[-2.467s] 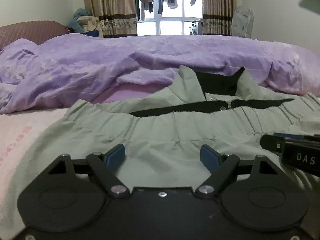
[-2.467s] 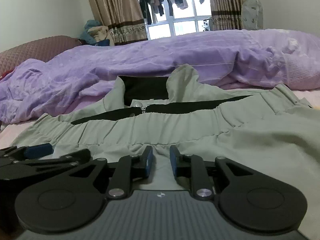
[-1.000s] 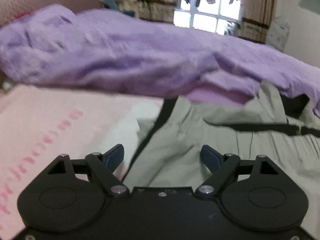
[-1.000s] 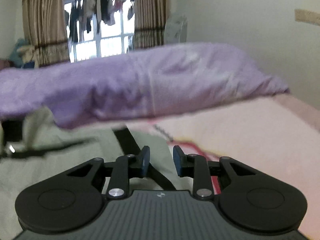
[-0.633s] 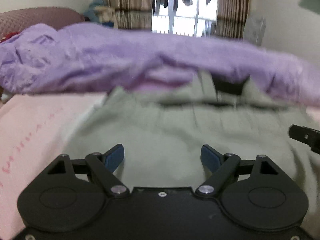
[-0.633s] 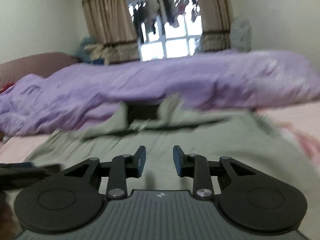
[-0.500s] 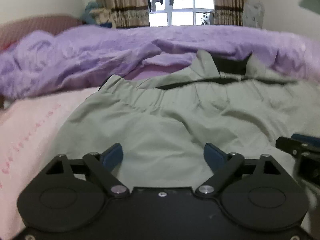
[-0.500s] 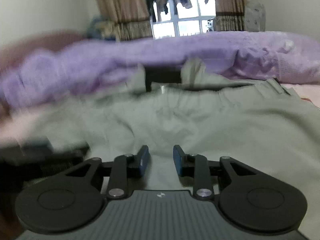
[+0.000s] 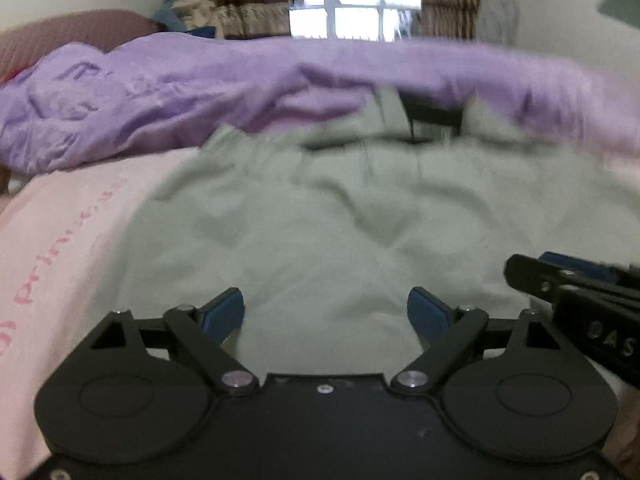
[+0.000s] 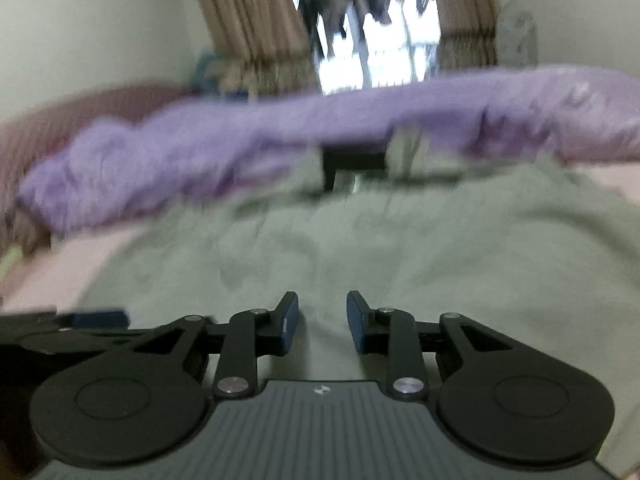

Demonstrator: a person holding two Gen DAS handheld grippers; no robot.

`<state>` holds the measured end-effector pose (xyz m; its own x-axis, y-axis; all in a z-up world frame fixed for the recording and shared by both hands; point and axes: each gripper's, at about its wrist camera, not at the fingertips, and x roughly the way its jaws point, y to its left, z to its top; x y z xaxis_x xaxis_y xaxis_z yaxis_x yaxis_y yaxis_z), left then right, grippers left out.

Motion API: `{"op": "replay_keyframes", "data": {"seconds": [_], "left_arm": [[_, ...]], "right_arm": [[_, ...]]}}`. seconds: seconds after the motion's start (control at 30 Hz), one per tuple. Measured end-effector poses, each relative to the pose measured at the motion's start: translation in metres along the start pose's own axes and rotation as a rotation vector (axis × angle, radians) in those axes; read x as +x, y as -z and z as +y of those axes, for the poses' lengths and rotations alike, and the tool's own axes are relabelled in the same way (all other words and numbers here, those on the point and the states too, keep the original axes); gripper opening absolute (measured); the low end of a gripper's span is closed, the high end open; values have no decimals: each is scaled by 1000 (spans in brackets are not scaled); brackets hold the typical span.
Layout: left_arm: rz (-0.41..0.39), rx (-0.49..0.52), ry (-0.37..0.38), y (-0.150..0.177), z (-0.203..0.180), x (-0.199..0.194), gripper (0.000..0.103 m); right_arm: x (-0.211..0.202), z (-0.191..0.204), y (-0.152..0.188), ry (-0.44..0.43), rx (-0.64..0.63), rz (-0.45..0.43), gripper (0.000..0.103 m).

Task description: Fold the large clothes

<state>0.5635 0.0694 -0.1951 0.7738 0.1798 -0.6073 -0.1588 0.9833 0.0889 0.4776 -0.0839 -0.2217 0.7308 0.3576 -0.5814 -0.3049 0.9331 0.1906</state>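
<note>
A pale green garment with a black-lined collar lies spread on the bed, collar at the far end. My left gripper hangs over its near part, jaws wide open, only cloth showing below the gap. My right gripper is just to the right over the same garment, its blue pads a narrow gap apart with nothing pinched. Each gripper shows in the other's view: the right gripper at the right edge, the left gripper at the left edge. Both views are motion-blurred.
A crumpled purple duvet runs across the bed behind the collar. Pink printed sheet lies left of the garment. A maroon headboard stands at far left, with a curtained window beyond.
A second ago the left view faced the garment's left edge and the right view its right edge. Both have swung back to the middle, and the grippers now sit side by side.
</note>
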Motion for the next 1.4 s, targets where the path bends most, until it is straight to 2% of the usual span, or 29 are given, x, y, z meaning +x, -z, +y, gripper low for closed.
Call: {"op": "replay_keyframes", "data": {"seconds": [0.1,0.2,0.3,0.4,0.57,0.67,0.7,0.77,0.83,0.9,0.97,1.07,1.13,1.17,1.23,1.3,1.37,1.4], "left_arm": [[2,9,-9,0,-1,0,94],[9,58,7,-9,5,-3,93],[-24,73,-75,-18,25,-14,91],[-37,28,-79,-20,52,-23,91],[-16,-2,-133,-21,72,-16,91],[70,27,-163,-12,76,4,94],[77,17,-150,-10,79,8,94],[86,-11,-138,-10,86,2,93],[94,10,-165,-13,92,-5,92],[64,20,-214,-14,103,-19,92],[31,-10,-210,-16,121,-35,92],[12,-59,-193,-11,146,-50,92],[58,-60,-191,0,155,-48,92],[92,-58,-189,8,158,-44,92],[148,-67,-161,25,159,-34,93],[145,-111,-144,32,162,-35,92],[169,-177,-82,29,169,-42,91],[161,-196,-46,31,172,-50,91]], "right_arm": [[7,4,2,39,-56,8,31],[0,0,-6,35,-22,33,34],[-15,-6,-11,63,1,48,36],[-30,-15,-14,108,-1,11,37],[-29,-38,-26,151,26,-7,39],[-17,-58,-29,194,48,24,39],[-12,-68,-28,206,70,49,39],[-4,-89,-24,152,137,88,38],[-13,-104,-24,104,177,73,38],[-36,-115,-28,155,179,10,38],[-62,-125,-34,210,153,-64,39],[-85,-149,-37,256,113,-91,40],[-86,-169,-30,305,112,-53,40],[-80,-181,-24,324,128,-4,40],[-65,-202,-11,318,167,75,39],[-64,-208,-2,286,168,47,39],[-74,-204,-5,285,180,47,43],[-81,-202,-7,280,176,36,55]]}}
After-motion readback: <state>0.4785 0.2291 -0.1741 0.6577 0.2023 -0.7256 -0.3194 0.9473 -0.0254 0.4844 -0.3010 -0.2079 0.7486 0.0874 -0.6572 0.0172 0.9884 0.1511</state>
